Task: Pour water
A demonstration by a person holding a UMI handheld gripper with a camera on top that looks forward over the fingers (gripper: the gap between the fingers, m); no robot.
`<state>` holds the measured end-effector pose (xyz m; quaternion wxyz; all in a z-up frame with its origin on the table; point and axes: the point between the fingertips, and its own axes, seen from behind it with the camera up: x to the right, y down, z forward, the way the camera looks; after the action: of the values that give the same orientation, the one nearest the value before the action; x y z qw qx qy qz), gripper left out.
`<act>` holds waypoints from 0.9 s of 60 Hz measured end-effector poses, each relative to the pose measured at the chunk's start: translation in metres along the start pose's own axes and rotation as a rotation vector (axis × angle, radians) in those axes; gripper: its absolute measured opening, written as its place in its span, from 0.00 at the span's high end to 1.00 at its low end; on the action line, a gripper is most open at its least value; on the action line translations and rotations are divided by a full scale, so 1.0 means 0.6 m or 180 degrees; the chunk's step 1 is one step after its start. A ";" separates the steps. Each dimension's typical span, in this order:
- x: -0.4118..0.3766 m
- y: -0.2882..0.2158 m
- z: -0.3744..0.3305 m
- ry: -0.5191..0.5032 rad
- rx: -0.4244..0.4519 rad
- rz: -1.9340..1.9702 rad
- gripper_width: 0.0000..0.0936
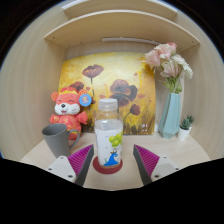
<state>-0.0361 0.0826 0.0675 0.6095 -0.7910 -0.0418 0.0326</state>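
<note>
A clear water bottle [109, 132] stood upright on the desk [190, 150], between the spread fingers of the tool [113, 158], with gaps either side. A grey cup [56, 140] sat left of the bottle.

A single view rides low on the gripper [113, 160], facing level and forward along its fingers into a shelf alcove, close to the bottle [109, 135] at frame centre.

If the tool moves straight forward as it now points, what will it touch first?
Most likely the water bottle, standing just ahead between the open tool's fingers. How far ahead is unclear.
</note>
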 end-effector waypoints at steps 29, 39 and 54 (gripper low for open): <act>-0.002 0.041 -0.275 0.0079 -0.0201 0.0132 0.12; 0.006 0.018 -0.331 0.0075 -0.0118 0.0080 0.12; 0.031 -0.025 -0.391 0.0156 0.0095 0.0155 0.11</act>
<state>0.0060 -0.1372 0.1418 0.6211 -0.7832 -0.0072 0.0287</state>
